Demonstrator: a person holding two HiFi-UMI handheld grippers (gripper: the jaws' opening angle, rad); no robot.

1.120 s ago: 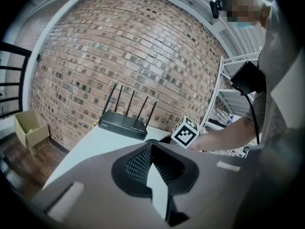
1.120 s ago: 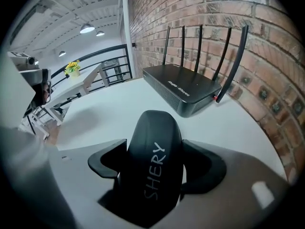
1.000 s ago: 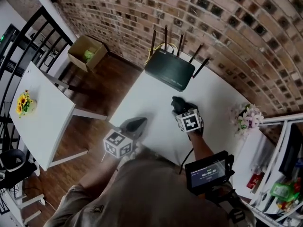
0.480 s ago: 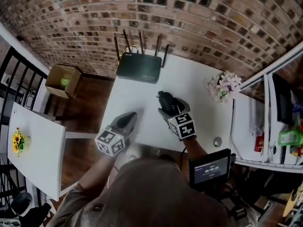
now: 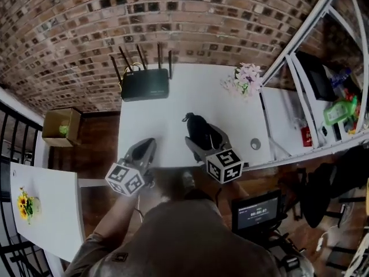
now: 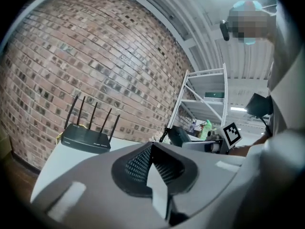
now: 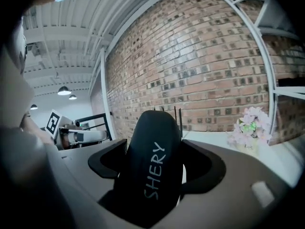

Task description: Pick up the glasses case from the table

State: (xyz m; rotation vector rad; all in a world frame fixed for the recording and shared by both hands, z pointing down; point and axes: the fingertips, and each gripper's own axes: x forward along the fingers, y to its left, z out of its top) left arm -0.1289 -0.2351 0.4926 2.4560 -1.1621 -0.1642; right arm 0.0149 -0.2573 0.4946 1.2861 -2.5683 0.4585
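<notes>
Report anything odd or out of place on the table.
Nothing stands out. The case is gripped in the right tongs; the router and flowers stand upright on the table.

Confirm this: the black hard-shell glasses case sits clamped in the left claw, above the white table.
Wrong claw. The black hard-shell glasses case sits clamped in the right claw, above the white table, as the right gripper view shows; the left claw is shut, empty.

Two tools are counted, left tool (image 5: 144, 149) and right tool (image 5: 200, 144); one glasses case (image 5: 195, 126); one router (image 5: 145, 85) bearing four antennas (image 5: 159, 55); two bouquets, pink bouquet (image 5: 245, 78) and yellow bouquet (image 5: 25, 203).
</notes>
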